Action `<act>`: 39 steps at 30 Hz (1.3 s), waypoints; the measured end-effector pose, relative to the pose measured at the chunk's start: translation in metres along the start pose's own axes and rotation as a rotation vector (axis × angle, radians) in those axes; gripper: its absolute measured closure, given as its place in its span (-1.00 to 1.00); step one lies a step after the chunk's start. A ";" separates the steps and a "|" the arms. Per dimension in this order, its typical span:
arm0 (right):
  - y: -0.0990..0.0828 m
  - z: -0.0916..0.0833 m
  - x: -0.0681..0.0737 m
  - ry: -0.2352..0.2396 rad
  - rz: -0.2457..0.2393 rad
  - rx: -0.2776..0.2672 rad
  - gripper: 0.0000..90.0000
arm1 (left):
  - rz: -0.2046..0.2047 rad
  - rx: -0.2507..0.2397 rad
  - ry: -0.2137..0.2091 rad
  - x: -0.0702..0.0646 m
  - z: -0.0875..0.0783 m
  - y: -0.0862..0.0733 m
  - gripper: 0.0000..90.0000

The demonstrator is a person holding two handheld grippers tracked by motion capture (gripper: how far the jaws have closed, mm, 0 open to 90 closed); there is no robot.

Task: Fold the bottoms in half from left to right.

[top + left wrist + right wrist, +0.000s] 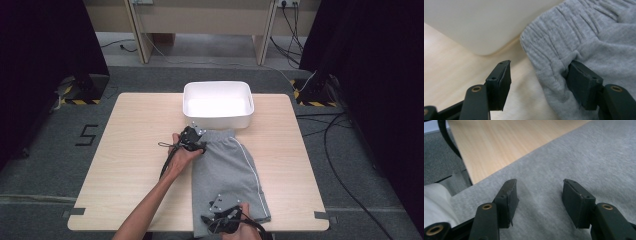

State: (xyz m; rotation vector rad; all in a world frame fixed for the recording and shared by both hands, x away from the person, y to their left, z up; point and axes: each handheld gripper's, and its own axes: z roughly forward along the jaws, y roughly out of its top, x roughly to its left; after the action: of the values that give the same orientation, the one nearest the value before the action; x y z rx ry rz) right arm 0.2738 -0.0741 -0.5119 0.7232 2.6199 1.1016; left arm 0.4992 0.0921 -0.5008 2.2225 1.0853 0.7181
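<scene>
Tabletop shorts (pixel 227 170), hand-held gripper (pixel 539 80) agape

One grey shorts (pixel 227 170), one white bin (pixel 218 105), one table (pixel 135 150), two grippers

Grey shorts (pixel 227 172) with white side stripe, white bin (pixel 218 105), pale wood table (pixel 135 150).

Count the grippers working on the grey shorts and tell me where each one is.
2. The left gripper is at the waistband corner of the shorts, near the white bin. The right gripper is over the hem end at the table's near edge.
</scene>
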 end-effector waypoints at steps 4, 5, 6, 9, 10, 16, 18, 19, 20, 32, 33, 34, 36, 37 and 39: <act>0.002 0.002 0.005 0.006 0.005 0.003 0.03 | 0.000 0.002 -0.004 0.001 0.000 0.000 -0.21; 0.003 0.003 0.004 0.008 -0.012 0.001 0.03 | -0.001 0.000 -0.006 0.001 -0.001 -0.001 -0.21; 0.004 0.004 0.005 0.010 -0.008 0.004 0.02 | -0.005 -0.008 -0.011 0.001 -0.002 -0.001 -0.21; 0.008 0.007 0.008 0.018 -0.011 0.007 -0.03 | -0.007 -0.007 -0.014 0.003 -0.004 -0.001 -0.23; 0.009 0.009 0.009 0.023 -0.005 0.010 -0.03 | -0.012 -0.006 -0.017 0.004 -0.005 -0.002 -0.24; 0.018 0.018 0.015 0.046 -0.034 0.004 -0.04 | -0.033 0.007 -0.010 0.017 -0.007 -0.012 -0.27; 0.020 0.021 0.016 0.054 -0.016 0.004 -0.04 | -0.036 0.005 -0.003 0.020 -0.007 -0.014 -0.26; 0.021 0.023 0.015 0.059 -0.029 -0.004 -0.05 | -0.035 0.005 0.000 0.021 -0.007 -0.015 -0.26; 0.022 0.023 0.014 0.066 -0.025 -0.002 -0.05 | -0.033 0.007 0.001 0.021 -0.007 -0.015 -0.26; 0.022 -0.019 -0.033 0.000 0.091 -0.098 -0.06 | -0.085 -0.024 -0.032 0.027 -0.011 -0.016 -0.26; 0.021 -0.021 -0.036 -0.007 0.095 -0.102 -0.06 | -0.093 -0.030 -0.038 0.027 -0.014 -0.016 -0.26; 0.019 -0.025 -0.041 -0.019 0.105 -0.103 -0.06 | -0.098 -0.033 -0.047 0.028 -0.016 -0.016 -0.27; 0.016 -0.029 -0.047 -0.038 0.119 -0.105 -0.06 | -0.111 -0.038 -0.064 0.028 -0.019 -0.017 -0.29; 0.015 -0.031 -0.051 -0.048 0.125 -0.110 -0.06 | -0.120 -0.043 -0.069 0.028 -0.022 -0.018 -0.30; 0.013 -0.036 -0.058 -0.066 0.139 -0.110 -0.06 | -0.127 -0.048 -0.087 0.028 -0.026 -0.022 -0.30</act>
State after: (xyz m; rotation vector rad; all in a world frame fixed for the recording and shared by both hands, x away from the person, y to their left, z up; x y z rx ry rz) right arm 0.3152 -0.1181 -0.4771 0.9127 2.4640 1.2273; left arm 0.4856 0.1328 -0.4911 2.1029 1.1424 0.5820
